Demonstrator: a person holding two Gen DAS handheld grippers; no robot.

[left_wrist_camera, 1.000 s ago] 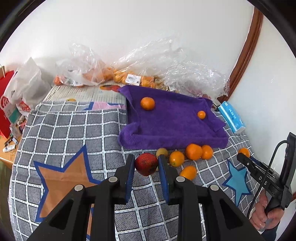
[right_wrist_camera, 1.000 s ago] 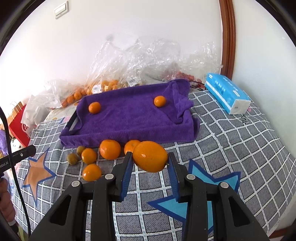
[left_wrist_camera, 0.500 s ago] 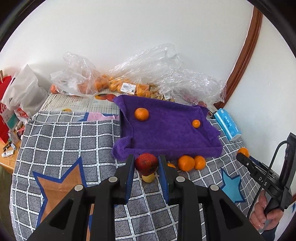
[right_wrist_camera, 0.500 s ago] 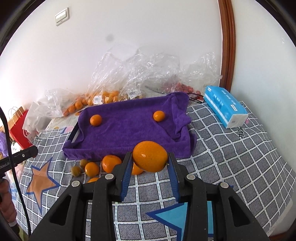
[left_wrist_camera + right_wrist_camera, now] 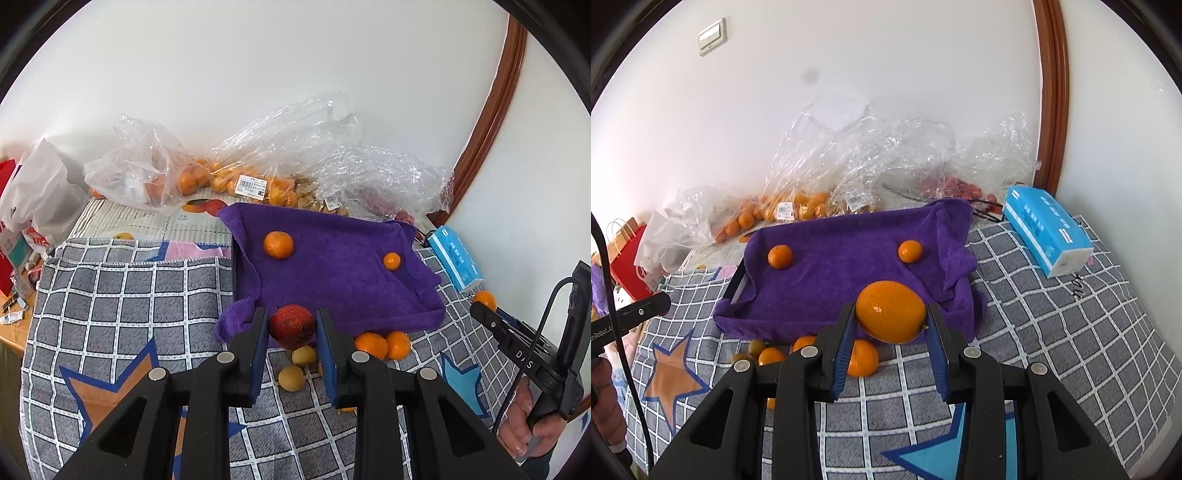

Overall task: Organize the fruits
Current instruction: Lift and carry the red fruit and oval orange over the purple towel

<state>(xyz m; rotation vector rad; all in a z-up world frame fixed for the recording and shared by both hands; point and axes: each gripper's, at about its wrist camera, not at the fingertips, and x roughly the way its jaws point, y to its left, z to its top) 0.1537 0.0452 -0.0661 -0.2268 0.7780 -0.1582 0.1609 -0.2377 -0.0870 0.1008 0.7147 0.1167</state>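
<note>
At lower centre of each frame, left tongs [image 5: 291, 326] clamp a round red fruit [image 5: 292, 326]; right tongs [image 5: 891, 313] clamp a large oval orange [image 5: 891, 311].

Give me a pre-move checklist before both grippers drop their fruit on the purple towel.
1. Left gripper shut on red fruit: ok.
2. Right gripper shut on big orange: ok.
3. Free room on towel in front of both: ok.
4. Two small oranges on towel, apart from the drop spots: ok.
5. Fruits fully over towel, past its near edge: cannot tell.
6. Grippers apart from each other: ok.
</note>
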